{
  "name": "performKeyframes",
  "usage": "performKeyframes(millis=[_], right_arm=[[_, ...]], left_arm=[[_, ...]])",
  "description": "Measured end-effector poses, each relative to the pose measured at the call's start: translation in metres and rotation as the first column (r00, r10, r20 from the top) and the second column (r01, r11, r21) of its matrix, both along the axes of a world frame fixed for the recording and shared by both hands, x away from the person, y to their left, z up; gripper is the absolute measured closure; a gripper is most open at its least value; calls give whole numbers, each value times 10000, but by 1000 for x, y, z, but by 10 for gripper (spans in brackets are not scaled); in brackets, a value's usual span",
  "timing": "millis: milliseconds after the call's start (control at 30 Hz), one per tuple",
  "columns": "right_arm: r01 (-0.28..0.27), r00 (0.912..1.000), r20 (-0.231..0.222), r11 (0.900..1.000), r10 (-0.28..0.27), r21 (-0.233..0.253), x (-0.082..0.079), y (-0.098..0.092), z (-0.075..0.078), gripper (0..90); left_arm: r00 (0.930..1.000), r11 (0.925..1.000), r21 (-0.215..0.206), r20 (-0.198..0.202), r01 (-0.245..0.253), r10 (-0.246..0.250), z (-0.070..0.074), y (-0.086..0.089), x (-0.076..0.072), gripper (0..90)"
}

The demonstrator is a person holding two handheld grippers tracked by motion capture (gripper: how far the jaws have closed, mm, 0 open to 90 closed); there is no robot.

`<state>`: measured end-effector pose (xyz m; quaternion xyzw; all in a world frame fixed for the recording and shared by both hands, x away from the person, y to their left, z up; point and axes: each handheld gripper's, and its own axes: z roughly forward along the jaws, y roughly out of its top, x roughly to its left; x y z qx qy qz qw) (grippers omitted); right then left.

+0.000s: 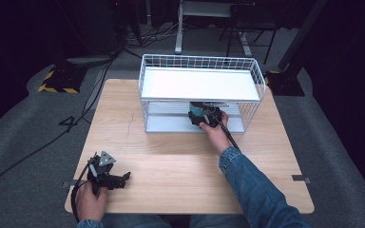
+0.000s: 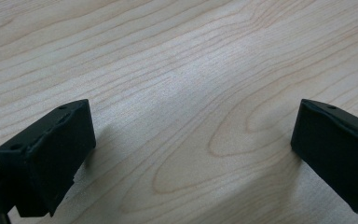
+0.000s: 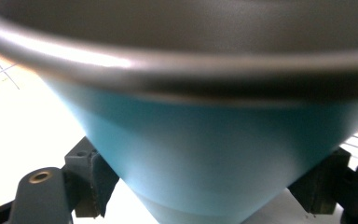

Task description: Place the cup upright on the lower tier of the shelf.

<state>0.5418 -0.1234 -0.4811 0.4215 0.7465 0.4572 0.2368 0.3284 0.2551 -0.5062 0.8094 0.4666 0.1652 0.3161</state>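
Reaching into the lower level of a white wire rack [image 1: 247, 71] on the desk [image 1: 180, 156], the right tongs [image 1: 204, 115] are clamping a teal cup [image 3: 205, 154] between them, apparently not yet released; the left tongs [image 1: 105, 175] are resting apart and empty, well behind.

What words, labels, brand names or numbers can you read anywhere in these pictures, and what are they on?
None can be read.
The teal cup held in the right gripper shows plain colour, no print.
The white wire rack, wooden table and left gripper carry no visible lettering.
The yellow-and-black striped base on the floor bears stripes, no text.
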Motion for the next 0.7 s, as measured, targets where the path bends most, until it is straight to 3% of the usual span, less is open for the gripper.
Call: performKeyframes(millis=[200,700], right_arm=[[-21,10000,-41,10000,22,80,2,2,0,217],[-113,9998,141,9993,119,-362,1,5,0,212]], left_arm=[[10000,10000,4,2,-2,2,0,0,0,2],[10000,10000,2,3,-1,1,0,0,0,2]])
